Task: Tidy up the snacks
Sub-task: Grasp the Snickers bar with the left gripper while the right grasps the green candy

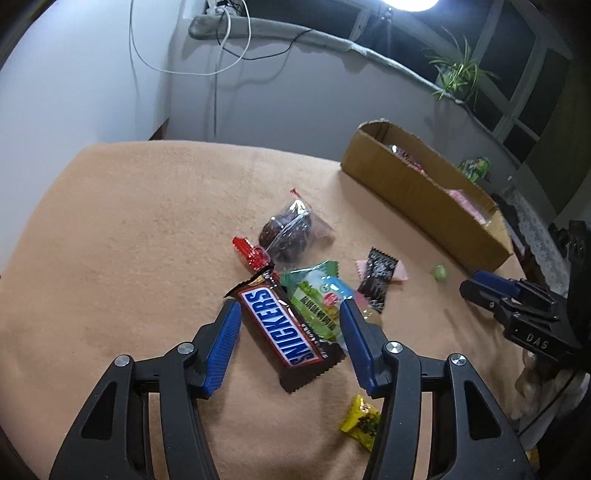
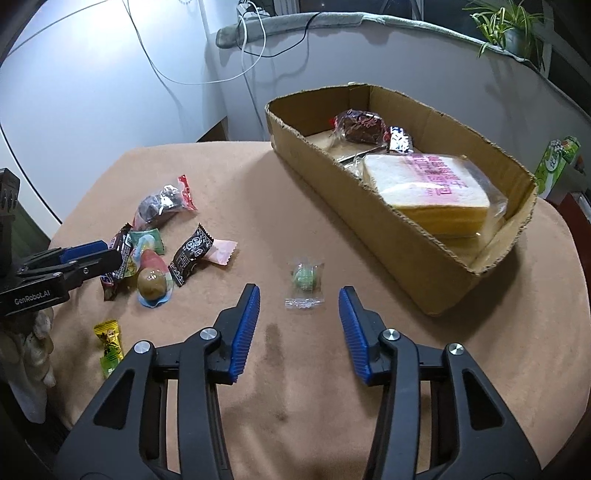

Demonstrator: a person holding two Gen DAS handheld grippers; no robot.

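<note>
My left gripper [image 1: 290, 308] is open with its jaws on either side of a Snickers bar [image 1: 284, 332], which lies on the tan cloth beside a green packet [image 1: 319, 301]. A clear bag of dark snacks [image 1: 290, 232], a black candy [image 1: 376, 282] and a yellow candy [image 1: 360, 422] lie around it. My right gripper [image 2: 299, 295] is open just in front of a small clear-wrapped green candy [image 2: 306, 282]. The cardboard box [image 2: 417, 254] to the right holds a wrapped cake slice [image 2: 428, 188] and dark packets [image 2: 360, 125].
The table [image 2: 369, 369] is covered in tan cloth. A green carton [image 2: 556, 162] stands behind the box. A wall, hanging cables and a potted plant [image 2: 506, 26] are at the back. My left gripper shows at the left of the right wrist view [image 2: 85, 258].
</note>
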